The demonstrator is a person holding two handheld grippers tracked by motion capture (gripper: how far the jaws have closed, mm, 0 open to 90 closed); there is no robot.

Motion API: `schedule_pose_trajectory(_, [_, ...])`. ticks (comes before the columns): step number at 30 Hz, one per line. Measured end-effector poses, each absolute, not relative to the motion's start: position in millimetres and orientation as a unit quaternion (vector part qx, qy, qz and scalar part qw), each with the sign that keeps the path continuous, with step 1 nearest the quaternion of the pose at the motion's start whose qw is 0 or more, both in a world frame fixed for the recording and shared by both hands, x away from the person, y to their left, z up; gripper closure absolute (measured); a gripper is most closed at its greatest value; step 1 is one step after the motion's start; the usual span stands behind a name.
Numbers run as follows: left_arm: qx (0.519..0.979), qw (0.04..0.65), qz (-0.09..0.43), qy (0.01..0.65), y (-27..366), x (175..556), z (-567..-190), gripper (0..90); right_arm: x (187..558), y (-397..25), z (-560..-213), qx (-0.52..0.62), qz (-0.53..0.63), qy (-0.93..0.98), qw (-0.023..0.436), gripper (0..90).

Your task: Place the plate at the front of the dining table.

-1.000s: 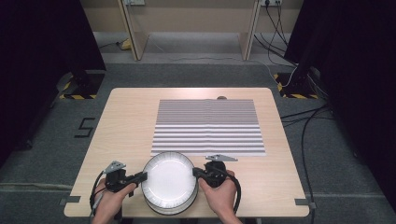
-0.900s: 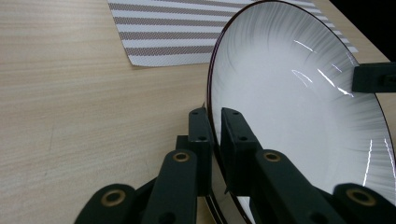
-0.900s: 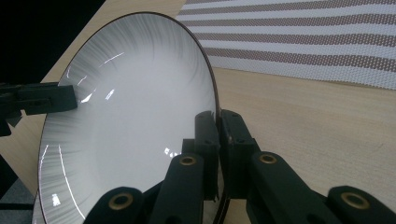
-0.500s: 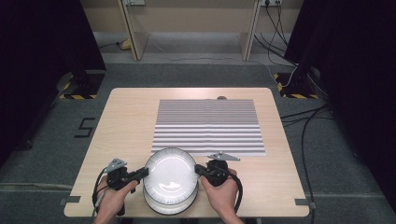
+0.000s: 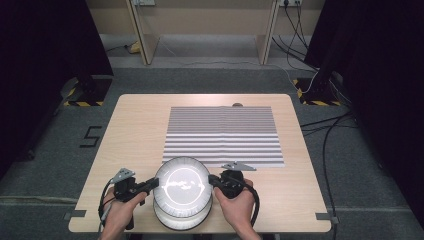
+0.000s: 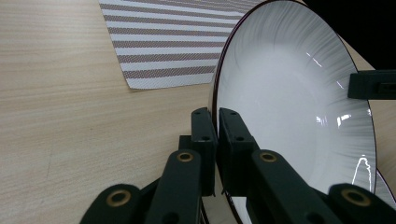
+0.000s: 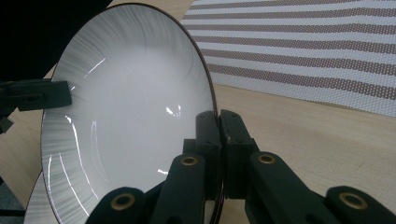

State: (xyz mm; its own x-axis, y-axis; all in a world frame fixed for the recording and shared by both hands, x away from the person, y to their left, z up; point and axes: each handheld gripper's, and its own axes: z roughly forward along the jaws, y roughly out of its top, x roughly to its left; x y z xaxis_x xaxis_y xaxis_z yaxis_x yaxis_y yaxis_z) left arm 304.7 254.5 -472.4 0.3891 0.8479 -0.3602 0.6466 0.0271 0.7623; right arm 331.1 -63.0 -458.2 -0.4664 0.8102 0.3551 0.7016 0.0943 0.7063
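Grey floor (image 5: 60,165) surrounded the wooden surface (image 5: 135,130), and a painted 5 (image 5: 90,136) marked the floor at its left. On the surface lay a striped mat (image 5: 222,135), just beyond the plate (image 5: 182,182). That plate was held above a second plate (image 5: 182,220) at the near edge, which it mostly hid. The left gripper (image 5: 150,183) had its jaws closed on the top plate's left rim, the right gripper (image 5: 214,180) on its right rim. 2 hands were cut off at the bottom edge. Cables (image 5: 320,125) trailed across the floor at right.
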Motion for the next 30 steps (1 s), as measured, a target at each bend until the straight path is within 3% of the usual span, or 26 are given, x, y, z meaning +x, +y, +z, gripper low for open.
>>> schedule_pose_trajectory(30, [0.681, 0.482, 0.112, 0.539, 253.4, 313.4, -462.8, 86.0, 334.3, -64.3, -450.3, 0.511, 0.444, 0.732, 0.074, 87.3])
